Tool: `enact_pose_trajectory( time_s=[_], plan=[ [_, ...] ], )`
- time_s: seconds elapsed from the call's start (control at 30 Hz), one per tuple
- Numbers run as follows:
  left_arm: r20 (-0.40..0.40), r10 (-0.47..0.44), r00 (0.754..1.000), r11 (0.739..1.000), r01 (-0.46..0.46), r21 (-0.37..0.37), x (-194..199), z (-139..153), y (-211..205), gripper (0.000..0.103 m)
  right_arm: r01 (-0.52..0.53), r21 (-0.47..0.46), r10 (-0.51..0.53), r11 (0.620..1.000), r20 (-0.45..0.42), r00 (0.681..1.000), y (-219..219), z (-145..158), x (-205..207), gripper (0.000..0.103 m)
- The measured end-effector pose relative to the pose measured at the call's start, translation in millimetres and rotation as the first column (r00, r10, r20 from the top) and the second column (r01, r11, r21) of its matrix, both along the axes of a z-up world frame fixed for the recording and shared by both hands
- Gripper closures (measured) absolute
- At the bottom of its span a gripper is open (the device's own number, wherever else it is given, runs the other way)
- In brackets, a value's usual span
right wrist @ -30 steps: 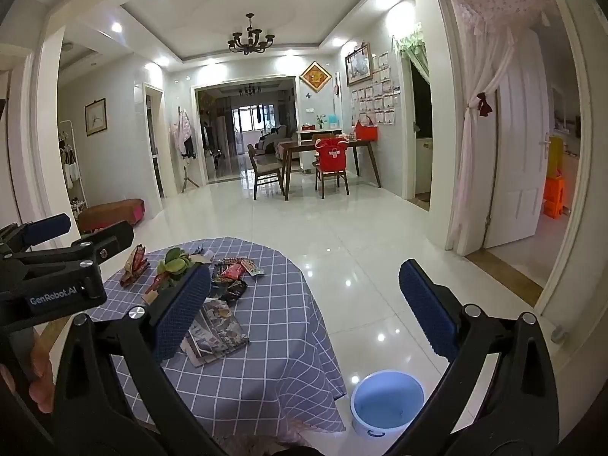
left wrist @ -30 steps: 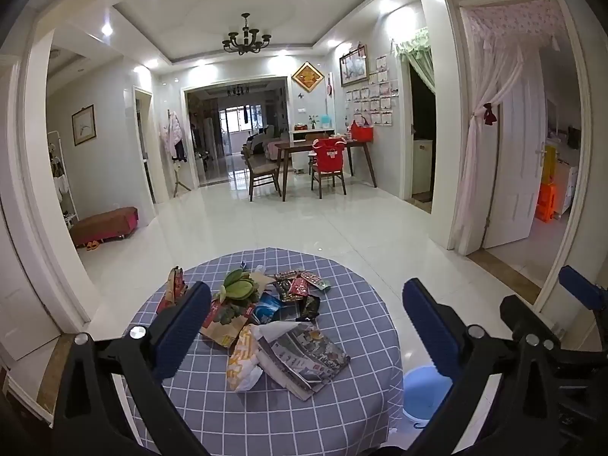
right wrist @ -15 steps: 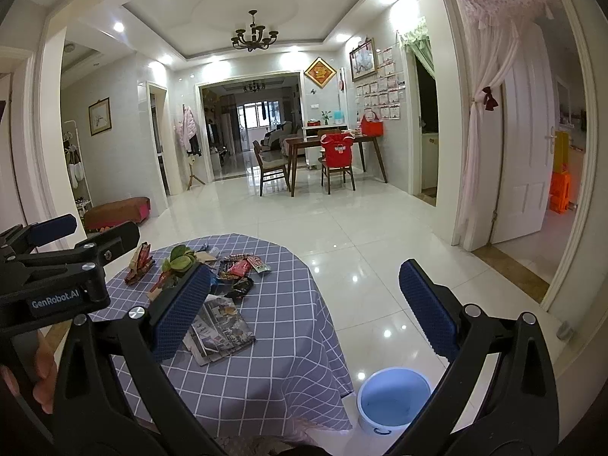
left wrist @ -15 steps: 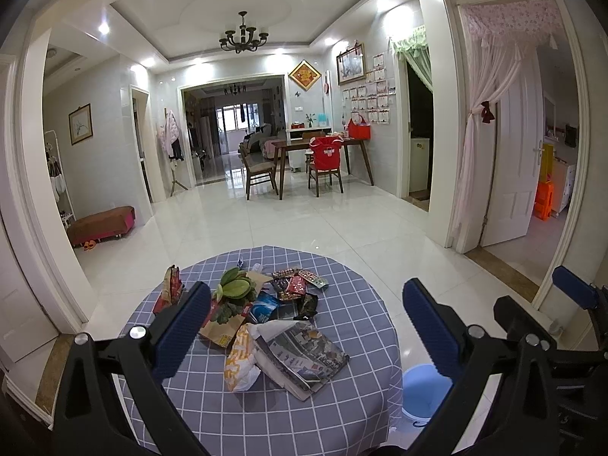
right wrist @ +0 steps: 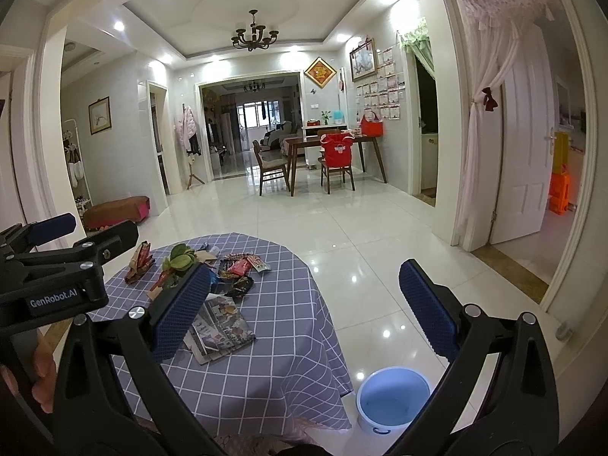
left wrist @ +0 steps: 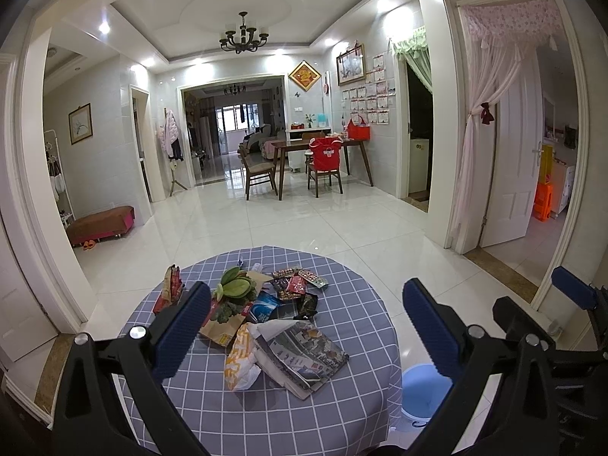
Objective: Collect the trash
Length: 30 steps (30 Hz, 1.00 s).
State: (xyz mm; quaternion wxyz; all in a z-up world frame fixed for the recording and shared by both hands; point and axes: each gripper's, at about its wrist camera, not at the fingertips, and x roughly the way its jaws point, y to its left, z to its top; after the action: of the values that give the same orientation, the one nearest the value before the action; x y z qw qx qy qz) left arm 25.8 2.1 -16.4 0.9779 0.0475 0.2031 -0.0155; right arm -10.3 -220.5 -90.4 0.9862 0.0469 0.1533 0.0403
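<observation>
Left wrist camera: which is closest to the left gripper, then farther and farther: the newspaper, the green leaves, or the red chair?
1. Newspaper, near edge of the table, between the open fingers.
2. Green leaves, farther back, left of centre.
3. Red chair, across the room.

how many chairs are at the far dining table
2. One bare wooden chair at the left end of the dining table, and one chair draped with a red cover at its front. Others behind the table may be hidden.

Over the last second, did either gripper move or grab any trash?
Nothing grabbed. The right gripper drifted slightly, so the blue bucket sits lower in its view. The left gripper barely shifted. Both remain open; the trash pile on the table is untouched.
</observation>
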Motion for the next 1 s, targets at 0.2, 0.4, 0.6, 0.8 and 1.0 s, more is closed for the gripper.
enact_pose_trajectory(
  time_s=[0.2,0.4,0.6,0.8,1.0],
  plan=[
    [-0.002,-0.002,1.000,1.000,0.002,0.001,-0.7,3.2,0.4,0.004,-0.002,0.000,0.002,1.000,0.000,1.000,-0.2,0.9,-1.2,0.006],
    [-0.003,-0.001,1.000,1.000,0.001,-0.001,-1.2,3.6,1.1,0.004,-0.005,-0.002,0.005,1.000,-0.004,1.000,0.9,3.1,-1.4,0.006],
    [-0.005,-0.003,1.000,1.000,0.003,-0.003,-1.7,1.4,0.6,0.004,-0.010,-0.006,0.010,1.000,-0.008,1.000,2.8,3.2,0.7,0.006],
    [-0.007,-0.003,1.000,1.000,0.003,-0.003,-1.9,-0.6,0.9,0.004,-0.015,-0.004,0.015,1.000,-0.011,1.000,3.6,1.8,2.9,0.006],
    [-0.008,-0.003,1.000,1.000,0.003,-0.003,-3.2,-1.1,-0.3,0.004,-0.016,-0.002,0.016,1.000,-0.012,1.000,3.6,1.2,3.3,0.006]
  ],
)
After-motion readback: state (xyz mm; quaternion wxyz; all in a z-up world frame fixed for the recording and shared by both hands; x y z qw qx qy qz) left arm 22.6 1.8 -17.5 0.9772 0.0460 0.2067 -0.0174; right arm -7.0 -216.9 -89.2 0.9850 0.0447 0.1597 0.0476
